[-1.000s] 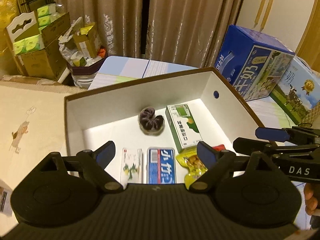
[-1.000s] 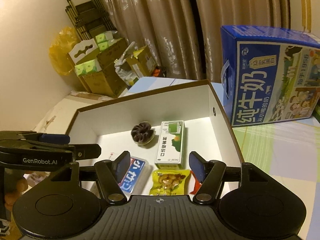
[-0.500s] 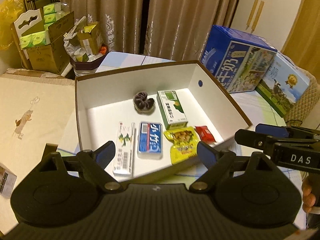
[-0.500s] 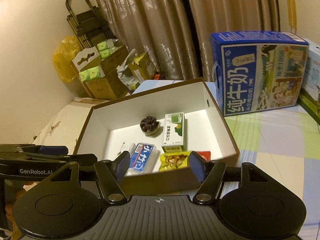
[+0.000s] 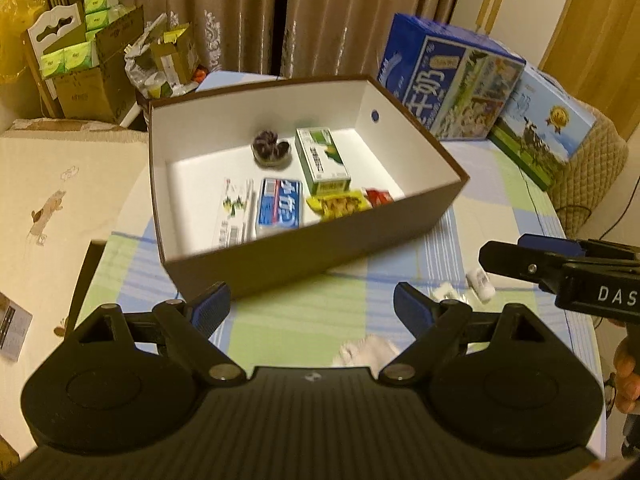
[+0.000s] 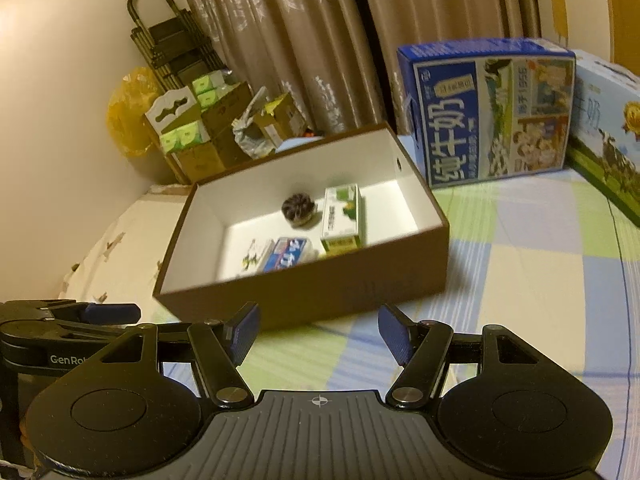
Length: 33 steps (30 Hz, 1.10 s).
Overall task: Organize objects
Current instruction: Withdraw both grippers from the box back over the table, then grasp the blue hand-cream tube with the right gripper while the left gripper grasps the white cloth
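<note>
The left gripper (image 5: 310, 310) has its blue-padded fingers (image 5: 210, 310) spread wide apart with nothing between them, hovering over the checked cloth of the desk (image 5: 288, 320). The right gripper (image 6: 318, 330) is likewise spread and empty, its fingers (image 6: 244, 330) just short of the near wall of the brown box (image 6: 312, 292). In the left wrist view the right gripper (image 5: 560, 270) reaches in from the right edge, held by a hand (image 5: 626, 374).

Near the left gripper's right finger lie small white packets (image 5: 478, 284) and a crumpled white tissue (image 5: 366, 350) on the cloth.

The box stands open on the desk, white inside. On its floor lie a white carton (image 5: 234, 214), a blue pack (image 5: 280, 206) just beside it, a yellow snack pouch (image 5: 338, 206), a red sachet (image 5: 378, 196), a green-and-white carton (image 5: 322, 160) and a dark scrunchie (image 5: 270, 150).

Behind the box stand two blue milk cartons (image 6: 492, 112), well apart from it, before brown curtains (image 6: 320, 40).
</note>
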Tool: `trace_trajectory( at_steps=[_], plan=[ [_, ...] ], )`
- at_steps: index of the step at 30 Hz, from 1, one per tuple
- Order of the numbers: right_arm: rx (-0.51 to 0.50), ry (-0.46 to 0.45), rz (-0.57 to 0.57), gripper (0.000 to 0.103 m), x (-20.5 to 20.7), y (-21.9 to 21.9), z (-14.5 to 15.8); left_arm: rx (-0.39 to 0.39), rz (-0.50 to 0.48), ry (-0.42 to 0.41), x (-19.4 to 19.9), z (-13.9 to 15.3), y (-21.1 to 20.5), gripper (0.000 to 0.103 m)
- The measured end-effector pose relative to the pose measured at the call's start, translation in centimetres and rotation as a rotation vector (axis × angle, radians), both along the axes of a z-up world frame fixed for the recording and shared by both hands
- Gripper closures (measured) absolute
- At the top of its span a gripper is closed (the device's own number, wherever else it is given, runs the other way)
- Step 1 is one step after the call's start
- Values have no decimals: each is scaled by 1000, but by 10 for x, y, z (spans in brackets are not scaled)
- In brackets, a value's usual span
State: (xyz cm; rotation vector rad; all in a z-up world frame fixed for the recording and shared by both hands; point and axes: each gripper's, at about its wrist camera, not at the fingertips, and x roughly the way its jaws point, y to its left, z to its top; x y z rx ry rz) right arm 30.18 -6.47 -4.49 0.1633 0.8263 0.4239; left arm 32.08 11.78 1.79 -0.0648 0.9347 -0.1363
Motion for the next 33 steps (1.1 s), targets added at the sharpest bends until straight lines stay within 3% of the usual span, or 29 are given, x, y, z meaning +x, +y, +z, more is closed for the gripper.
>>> trace_trajectory(
  at_steps=[18, 33],
  plan=[
    [-17, 113, -7, 40, -40, -14, -31, 11, -19, 84, -40, -30, -16, 17],
    [-35, 301, -16, 40, -55, -10, -82, 40, 9, 151, -55, -59, -10, 17]
  ],
)
